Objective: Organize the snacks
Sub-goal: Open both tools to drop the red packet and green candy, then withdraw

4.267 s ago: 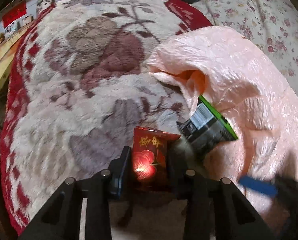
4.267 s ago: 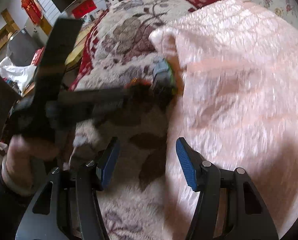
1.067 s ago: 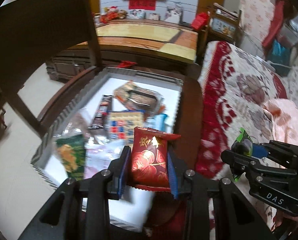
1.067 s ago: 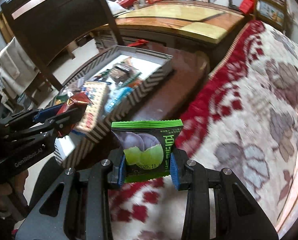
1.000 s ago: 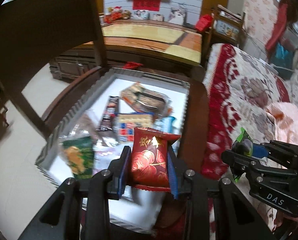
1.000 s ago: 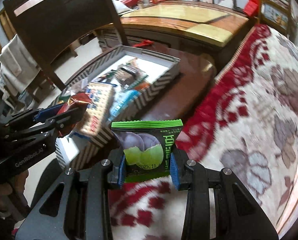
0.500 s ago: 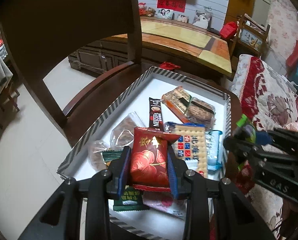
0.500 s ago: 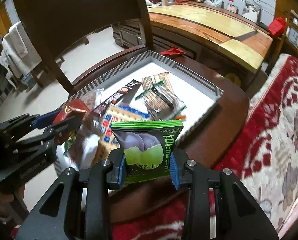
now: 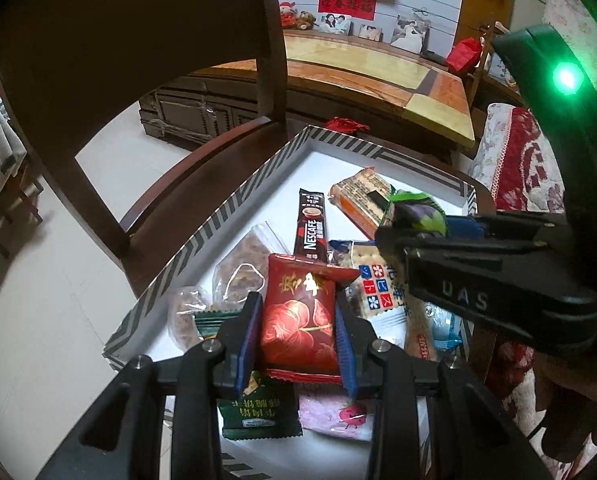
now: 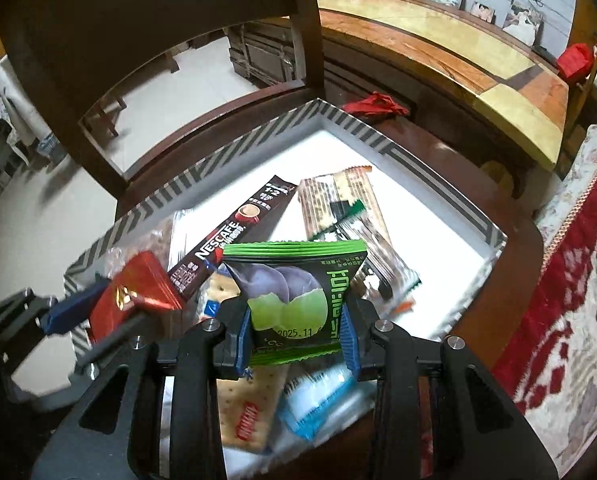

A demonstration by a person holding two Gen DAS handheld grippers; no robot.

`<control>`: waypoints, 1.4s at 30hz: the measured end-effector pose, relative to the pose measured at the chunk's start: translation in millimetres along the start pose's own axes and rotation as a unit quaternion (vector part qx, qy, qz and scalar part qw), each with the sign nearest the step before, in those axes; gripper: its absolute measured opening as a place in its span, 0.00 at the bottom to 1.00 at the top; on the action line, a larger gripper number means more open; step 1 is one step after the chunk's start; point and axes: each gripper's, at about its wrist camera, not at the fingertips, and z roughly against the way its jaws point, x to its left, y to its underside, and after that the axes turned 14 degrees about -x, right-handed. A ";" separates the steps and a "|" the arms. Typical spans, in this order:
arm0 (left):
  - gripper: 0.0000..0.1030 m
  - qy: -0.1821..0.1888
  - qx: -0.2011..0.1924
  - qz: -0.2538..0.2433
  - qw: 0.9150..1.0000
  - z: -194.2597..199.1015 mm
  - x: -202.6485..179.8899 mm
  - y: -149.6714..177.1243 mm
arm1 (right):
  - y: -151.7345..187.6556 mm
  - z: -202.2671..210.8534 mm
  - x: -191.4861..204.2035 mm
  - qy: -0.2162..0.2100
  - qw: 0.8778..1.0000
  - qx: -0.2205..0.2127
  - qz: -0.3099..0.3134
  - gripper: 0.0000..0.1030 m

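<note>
Here, box: a striped box (image 9: pixel 234 204) with a white floor sits on a dark wooden chair seat (image 9: pixel 202 160), with a patterned blanket (image 10: pixel 570 320) beyond the seat's right edge.
In the box: a coffee stick (image 9: pixel 310 224) lies along the middle, a long cracker pack (image 9: pixel 362 200) toward the far right corner, a square cracker pack (image 9: pixel 378 288) and a pale blue packet (image 10: pixel 318 400) by the right wall, clear bags of brown snacks (image 9: pixel 238 276) by the left wall, a dark green packet (image 9: pixel 258 412) and a pink packet (image 9: pixel 334 412) at the near edge.
In the way: these packets cover most of the box floor under both tongs; only the far corner is bare.
Left tongs (image 9: pixel 298 332): partly spread, pinching an upright red packet (image 9: pixel 300 312) above the near left part of the box.
Right tongs (image 10: pixel 296 328): partly spread, pinching an upright green packet (image 10: pixel 298 296) above the near right part.
Left view only: the dark green and pink packets, and the right tongs from the side with a green light (image 9: pixel 566 78) on their body.
Right view only: the pale blue packet, the green packet's printed front, and a red cloth (image 10: pixel 374 106) behind the box.
</note>
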 end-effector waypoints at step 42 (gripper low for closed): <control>0.92 -0.009 -0.073 -0.020 0.997 71.4 -38.1 14.4 | 87.5 148.5 -29.2 0.044 0.987 -0.125 -0.092 0.52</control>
